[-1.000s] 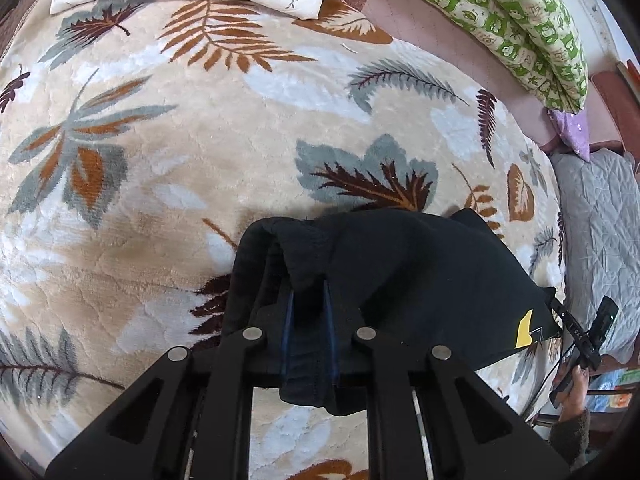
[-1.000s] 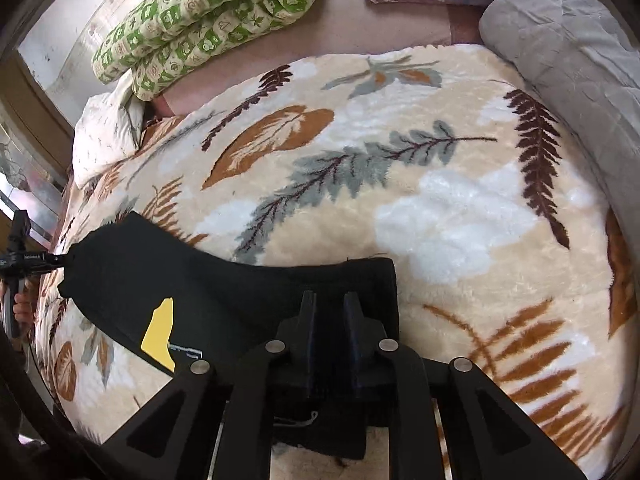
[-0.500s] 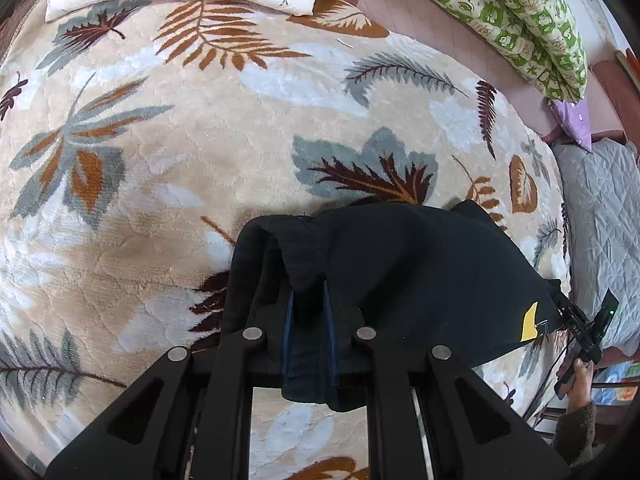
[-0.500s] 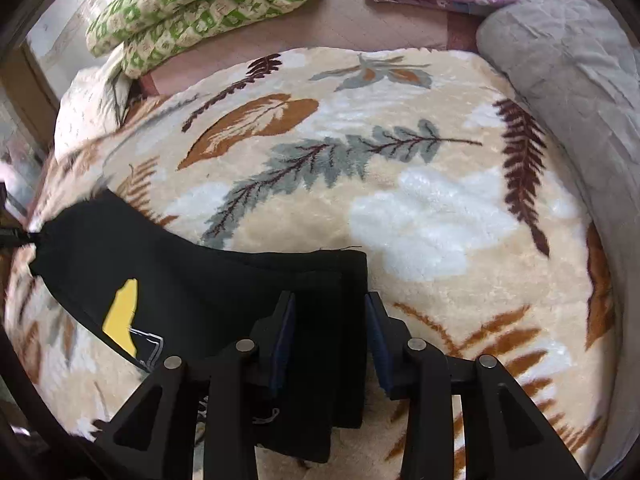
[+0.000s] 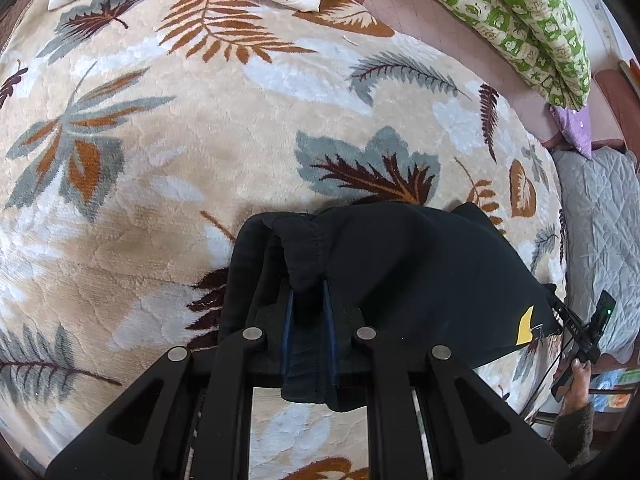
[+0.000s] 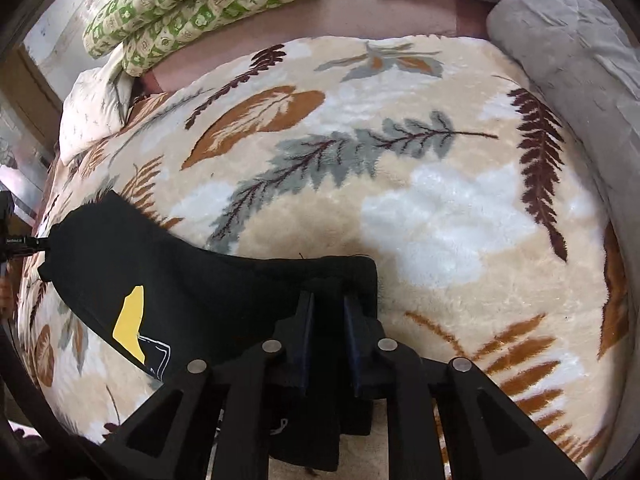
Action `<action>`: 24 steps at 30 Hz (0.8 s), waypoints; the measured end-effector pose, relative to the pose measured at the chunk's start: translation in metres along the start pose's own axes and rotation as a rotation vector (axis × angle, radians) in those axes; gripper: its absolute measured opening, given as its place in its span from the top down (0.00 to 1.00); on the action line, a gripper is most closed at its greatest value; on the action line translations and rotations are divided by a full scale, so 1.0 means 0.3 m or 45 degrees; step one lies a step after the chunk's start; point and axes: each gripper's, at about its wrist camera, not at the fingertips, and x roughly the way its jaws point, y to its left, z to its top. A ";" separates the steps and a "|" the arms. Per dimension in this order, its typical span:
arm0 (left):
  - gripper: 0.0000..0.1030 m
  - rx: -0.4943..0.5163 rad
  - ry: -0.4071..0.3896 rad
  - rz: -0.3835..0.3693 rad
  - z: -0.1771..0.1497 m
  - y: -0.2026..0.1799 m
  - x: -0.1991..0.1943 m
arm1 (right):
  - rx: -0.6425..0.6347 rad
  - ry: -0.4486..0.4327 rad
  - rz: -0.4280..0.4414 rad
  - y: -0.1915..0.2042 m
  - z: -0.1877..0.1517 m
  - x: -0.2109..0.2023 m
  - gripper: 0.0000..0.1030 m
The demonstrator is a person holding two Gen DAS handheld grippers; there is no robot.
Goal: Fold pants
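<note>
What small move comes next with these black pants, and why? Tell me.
Probably lift both ends together and carry them over toward the far side. The left tongs pinch one end of the black pants, the right tongs are closing on the other, and the cloth sags onto the leaf-print blanket.

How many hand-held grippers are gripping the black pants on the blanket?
2. The left hand-held gripper pinches one bunched end of the black pants; the right hand-held gripper, its jaws closing, clamps the opposite end.
</note>
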 end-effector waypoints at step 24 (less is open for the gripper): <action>0.91 0.145 -0.031 -0.005 -0.014 0.019 -0.060 | 0.000 -0.115 -0.091 0.036 0.059 -0.115 0.92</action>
